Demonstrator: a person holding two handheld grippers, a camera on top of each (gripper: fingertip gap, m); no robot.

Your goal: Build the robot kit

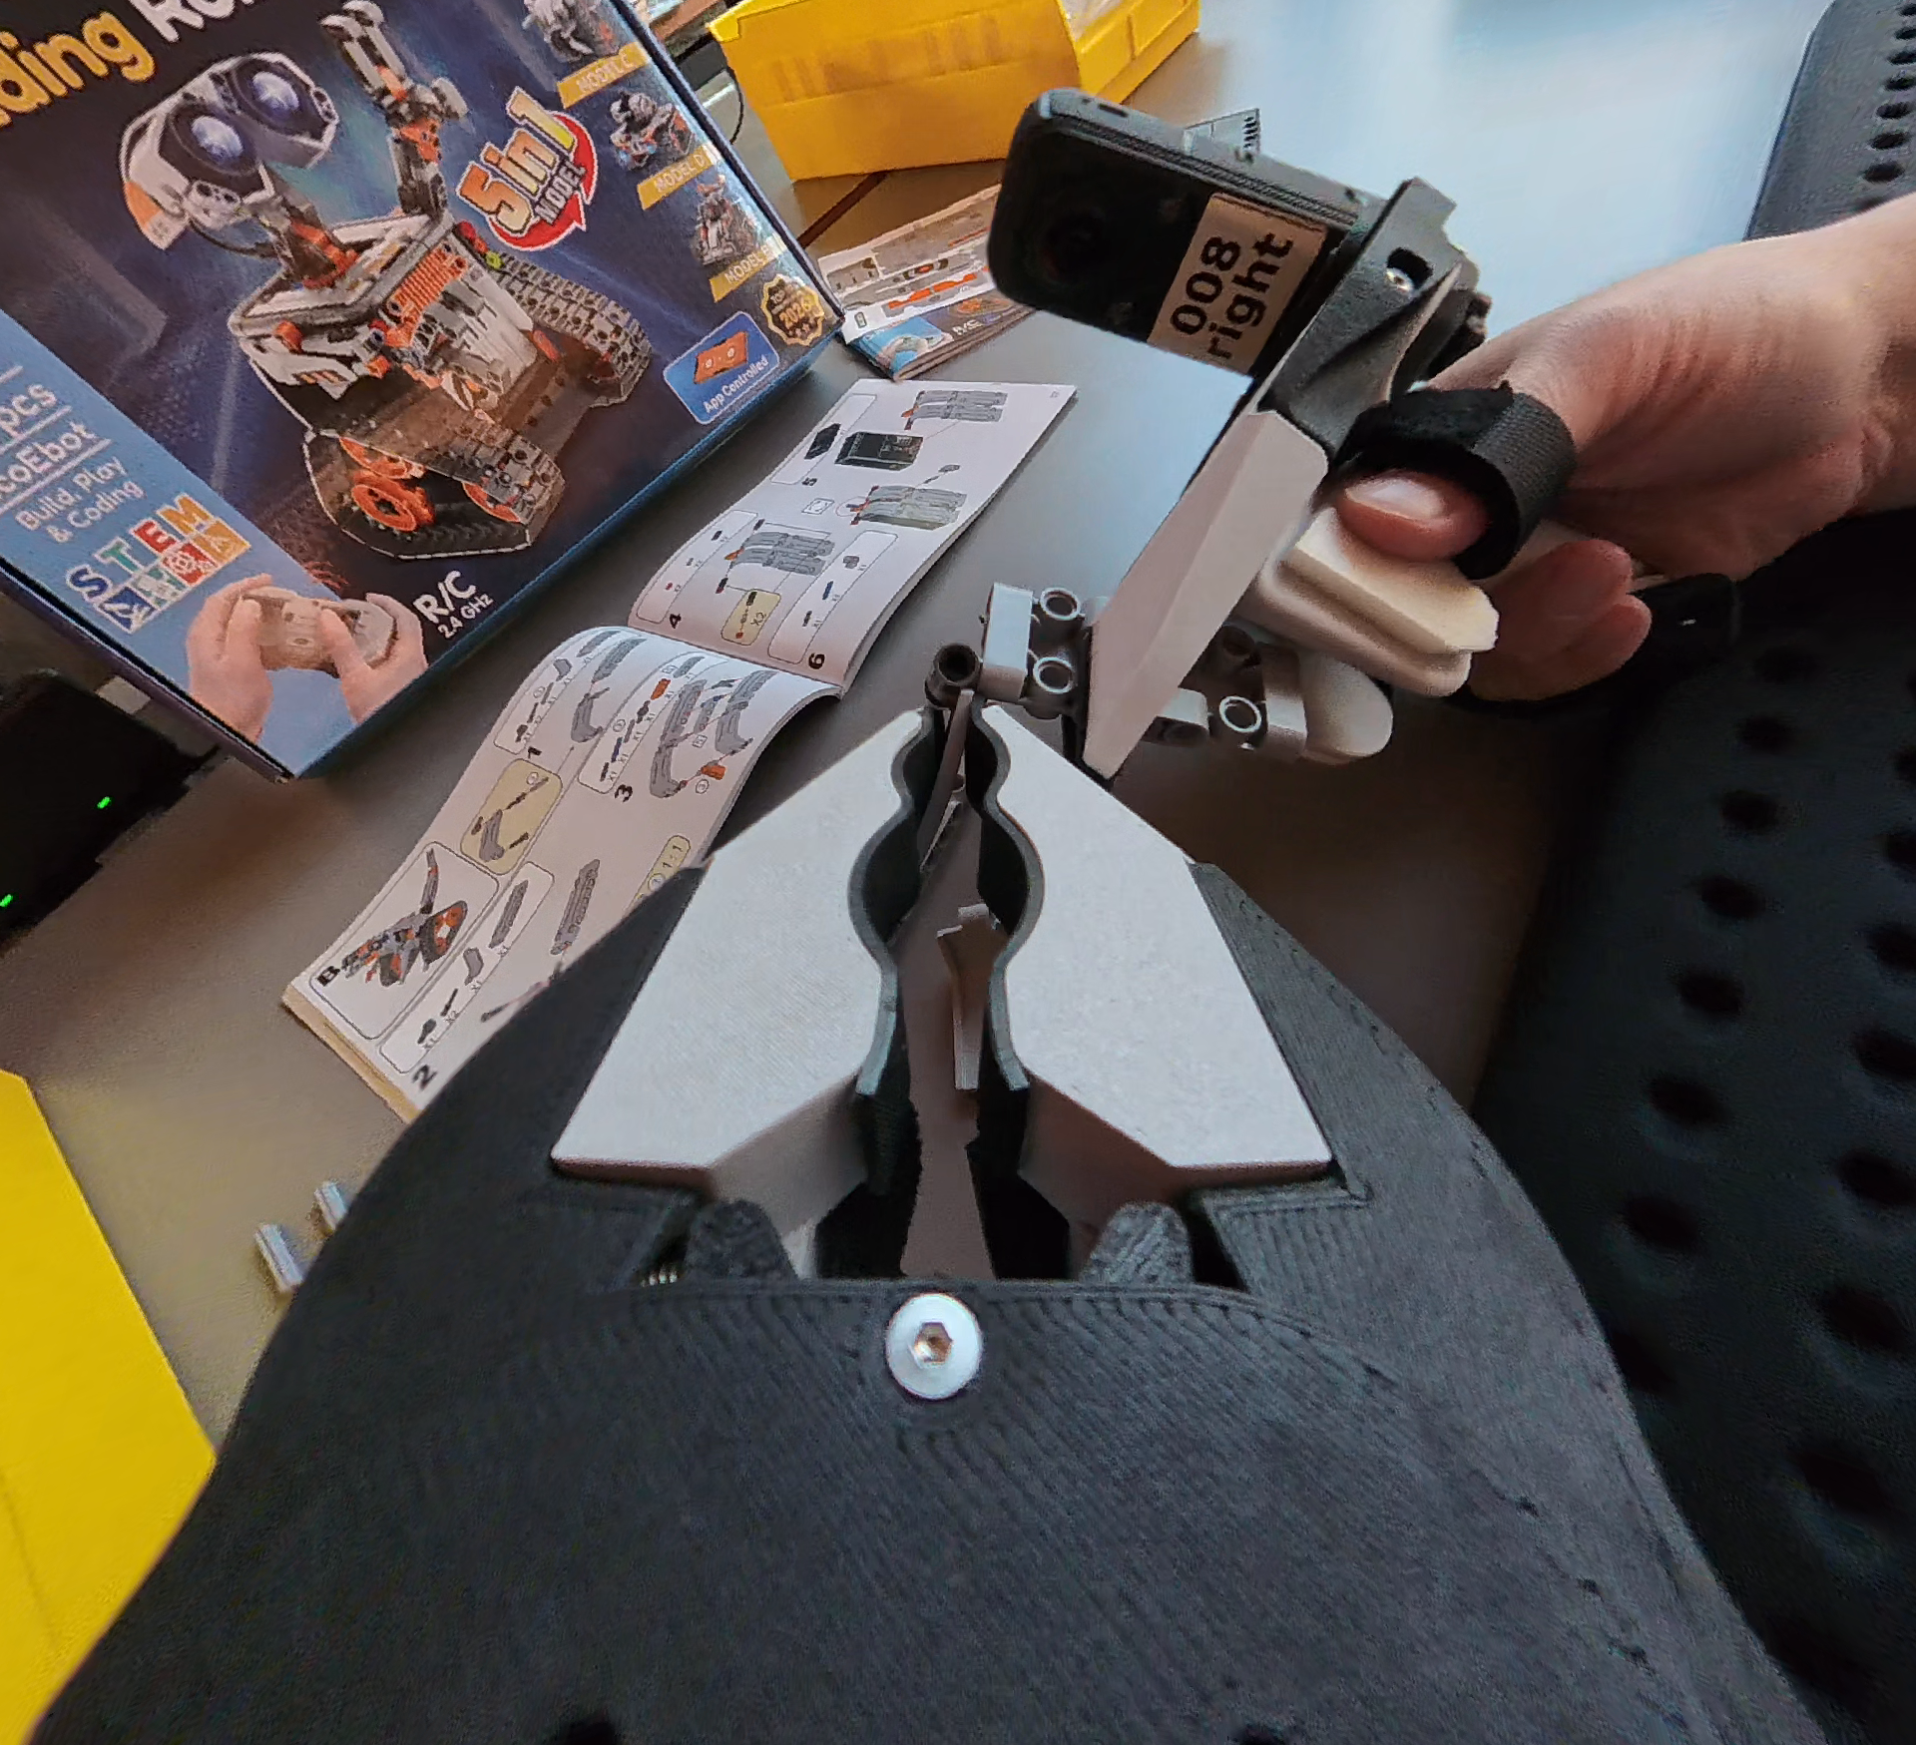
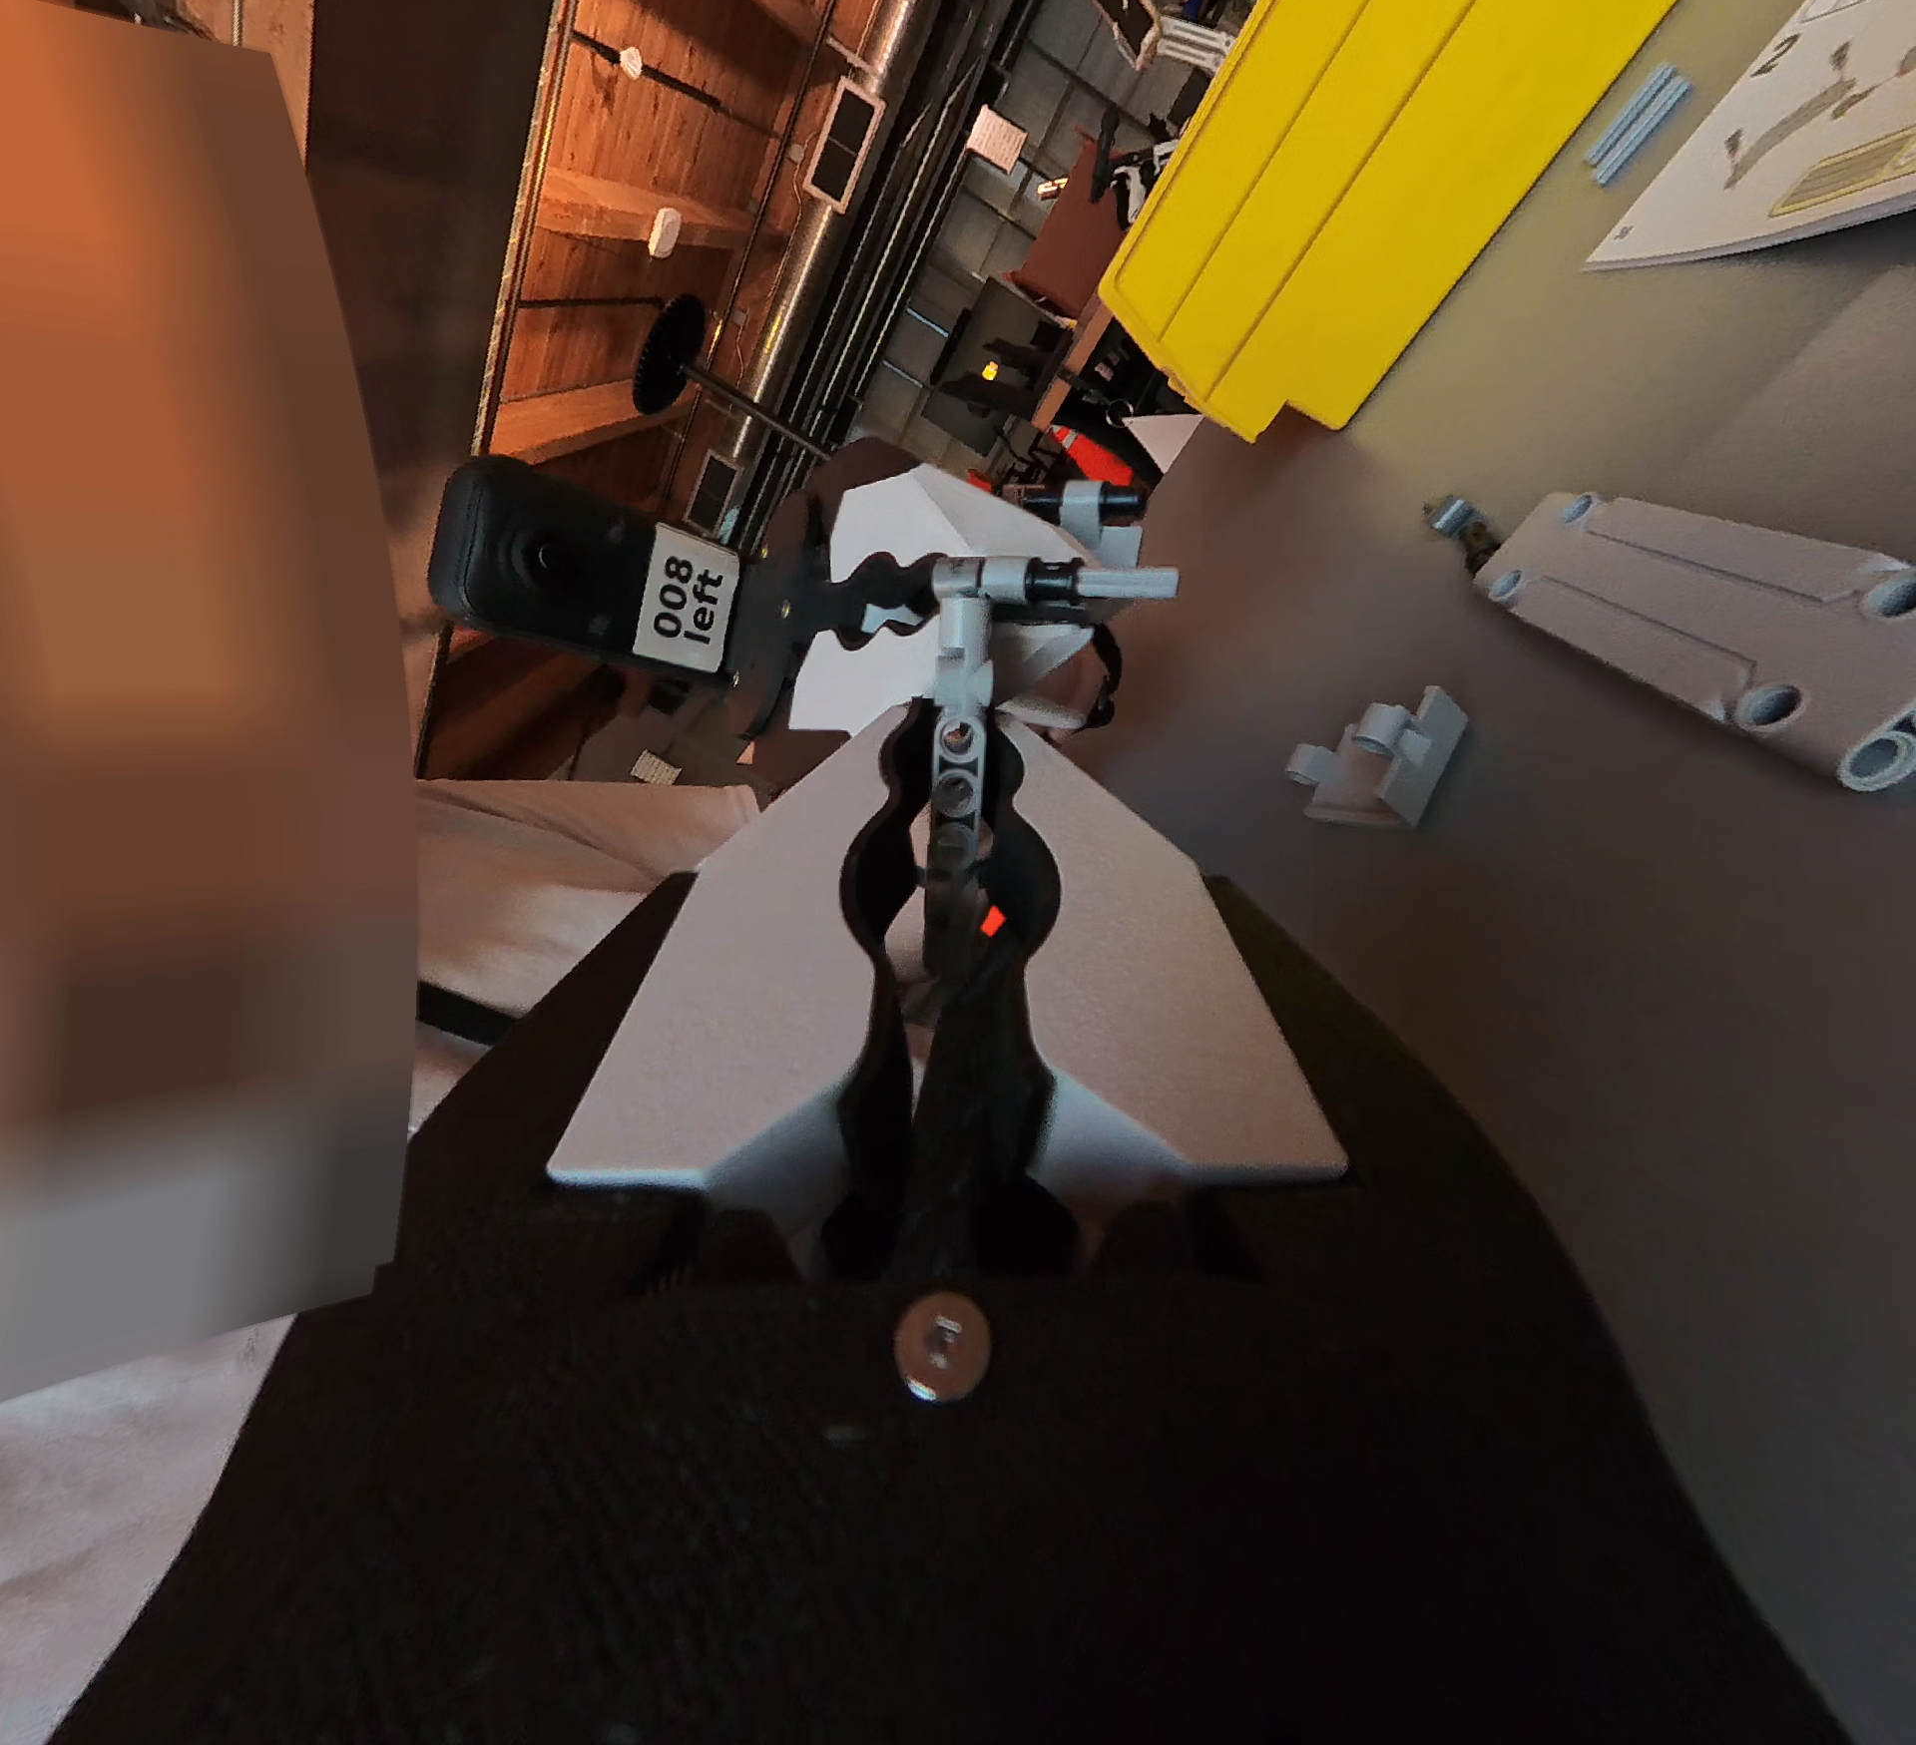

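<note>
My left gripper (image 1: 959, 736) is shut on a thin grey rod (image 1: 949, 768) with a black connector end (image 1: 954, 661). That end meets a grey holed brick assembly (image 1: 1047, 659) held by my right gripper (image 1: 1213, 721), which a hand (image 1: 1700, 410) grips from the right. In the right wrist view my right gripper (image 2: 954, 726) is shut on a grey holed beam (image 2: 956, 788). The beam rises to a grey and black cross piece (image 2: 1058, 581). My left gripper (image 2: 995, 602) is just beyond it, shut around that piece. Both are held above the grey table (image 1: 1296, 410).
A robot kit box (image 1: 363, 244) stands at the left, with an open instruction booklet (image 1: 726, 711) beside it. A yellow bin (image 1: 964, 37) stands at the back and another (image 1: 83, 1384) near left. A grey panel (image 2: 1700, 638), a small connector (image 2: 1379, 762) and blue rods (image 2: 1638, 125) lie on the table. Black perforated surface (image 1: 1763, 970) at right. Left and right tips are no more than a few centimetres apart.
</note>
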